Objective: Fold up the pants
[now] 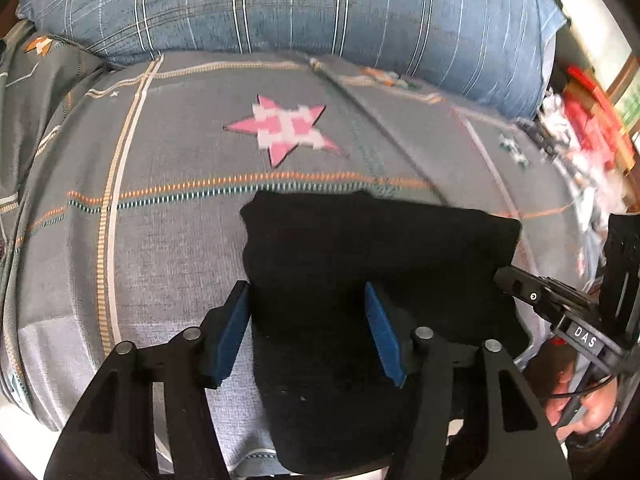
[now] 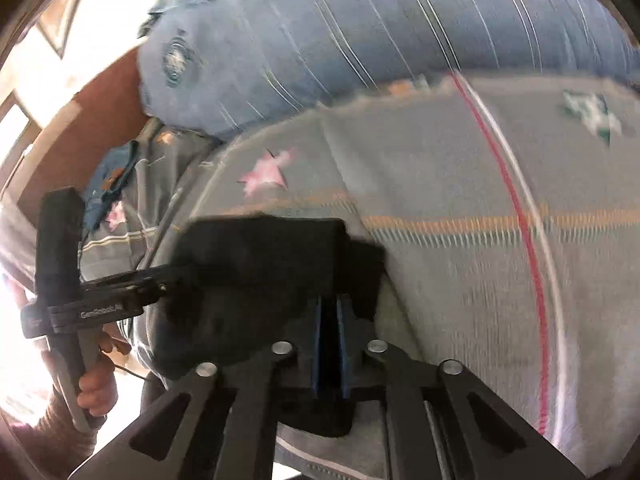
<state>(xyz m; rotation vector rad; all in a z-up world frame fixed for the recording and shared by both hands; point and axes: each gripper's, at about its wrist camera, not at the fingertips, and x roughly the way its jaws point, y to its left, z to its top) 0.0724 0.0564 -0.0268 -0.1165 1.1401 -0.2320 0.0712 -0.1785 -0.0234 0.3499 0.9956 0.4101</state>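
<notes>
The black pants (image 1: 372, 264) lie folded into a compact dark bundle on the grey patterned bedspread (image 1: 160, 240) near the bed's front edge. My left gripper (image 1: 308, 300) is open, its blue pads on either side of the bundle's near left part, with cloth between them. In the right wrist view the pants (image 2: 260, 264) show as the same bundle. My right gripper (image 2: 330, 304) is shut on the bundle's right edge, with a thin fold pinched between the blue pads. The right gripper also shows in the left wrist view (image 1: 504, 276), and the left gripper in the right wrist view (image 2: 176, 276).
A large blue plaid pillow (image 1: 300, 8) lies along the back of the bed. A pink star patch (image 1: 284, 128) sits behind the pants. A red and white clutter (image 1: 584, 128) stands at the far right. A second grey cushion (image 1: 44, 80) lies at left.
</notes>
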